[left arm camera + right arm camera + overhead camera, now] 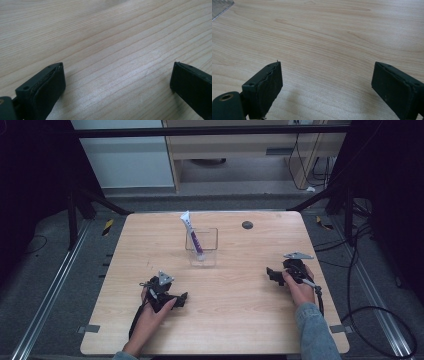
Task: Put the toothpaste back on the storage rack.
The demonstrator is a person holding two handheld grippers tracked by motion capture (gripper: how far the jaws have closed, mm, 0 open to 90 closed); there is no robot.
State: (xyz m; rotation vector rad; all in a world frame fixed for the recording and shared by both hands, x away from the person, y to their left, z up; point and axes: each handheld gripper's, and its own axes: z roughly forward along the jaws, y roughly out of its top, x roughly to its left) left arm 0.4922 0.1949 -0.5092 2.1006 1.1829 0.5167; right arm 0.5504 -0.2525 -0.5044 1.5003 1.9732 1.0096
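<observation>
A clear plastic box (202, 245) stands at the middle back of the wooden table (235, 305). A white and purple tube (193, 236) leans in it, its top sticking out to the upper left. My left gripper (183, 298) rests on the table at the front left, held by a hand, jaws pointing right. In the left gripper view its jaws stand wide apart over bare wood (117, 72), so it is open. My right gripper (271, 273) lies at the front right, jaws pointing left. It is open too, with bare wood (327, 75) between its jaws.
A small dark round disc (247, 225) lies near the table's back edge, right of the box. A corner of the clear box (220, 7) shows at the top left of the right gripper view. Black cables (370, 315) trail on the floor to the right.
</observation>
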